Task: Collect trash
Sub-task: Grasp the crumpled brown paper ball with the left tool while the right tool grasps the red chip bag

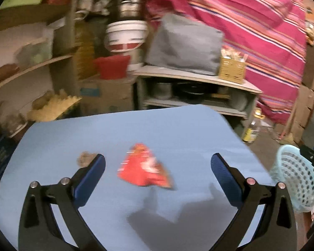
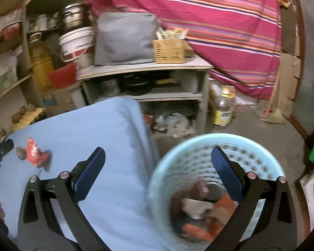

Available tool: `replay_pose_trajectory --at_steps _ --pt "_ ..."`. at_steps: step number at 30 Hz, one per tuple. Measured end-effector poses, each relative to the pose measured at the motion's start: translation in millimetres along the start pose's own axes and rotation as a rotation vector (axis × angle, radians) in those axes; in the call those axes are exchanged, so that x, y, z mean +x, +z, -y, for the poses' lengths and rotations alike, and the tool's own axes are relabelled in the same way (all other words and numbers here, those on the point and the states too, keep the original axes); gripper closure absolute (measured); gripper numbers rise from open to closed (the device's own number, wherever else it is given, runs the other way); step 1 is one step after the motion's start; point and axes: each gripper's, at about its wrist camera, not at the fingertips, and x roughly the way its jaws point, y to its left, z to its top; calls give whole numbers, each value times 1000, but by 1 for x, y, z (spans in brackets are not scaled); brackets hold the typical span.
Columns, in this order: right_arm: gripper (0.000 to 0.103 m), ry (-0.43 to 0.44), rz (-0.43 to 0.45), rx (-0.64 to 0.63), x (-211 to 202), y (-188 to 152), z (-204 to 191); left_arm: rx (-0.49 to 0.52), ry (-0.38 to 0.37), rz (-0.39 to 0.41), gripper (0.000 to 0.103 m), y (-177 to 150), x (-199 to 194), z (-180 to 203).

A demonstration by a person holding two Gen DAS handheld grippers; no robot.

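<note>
A crumpled red snack wrapper (image 1: 145,167) lies on the light blue table (image 1: 178,129), with a small brown crumpled scrap (image 1: 84,158) to its left. My left gripper (image 1: 158,165) is open and empty, hovering above the wrapper with the fingers on either side of it. My right gripper (image 2: 158,159) is open and empty over the table's right edge and a light blue perforated basket (image 2: 198,146) holding several pieces of trash (image 2: 201,209). The wrapper (image 2: 34,153) and scrap (image 2: 20,152) also show at far left in the right wrist view. The basket (image 1: 297,175) shows at the right in the left wrist view.
A grey shelf unit (image 2: 146,67) with a grey bag (image 2: 125,37) and a woven box (image 2: 169,50) stands behind the table. A plastic bottle (image 2: 223,108) stands on the floor. Shelves with buckets and tins fill the left. A striped pink cloth (image 2: 209,21) hangs behind.
</note>
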Motion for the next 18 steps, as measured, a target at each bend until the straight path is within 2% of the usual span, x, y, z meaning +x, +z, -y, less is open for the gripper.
replay_pose_trajectory --at_steps 4,8,13,18 --pt "4 52 -13 -14 18 4 -43 -20 83 -19 5 -3 11 -50" --pt "4 106 -36 -23 37 6 -85 -20 130 -38 5 -10 24 -86" --pt "4 134 -51 -99 58 3 -135 -46 121 -92 5 -17 50 -117" --pt "4 154 -88 -102 79 0 -161 -70 92 -146 5 -21 79 -135"
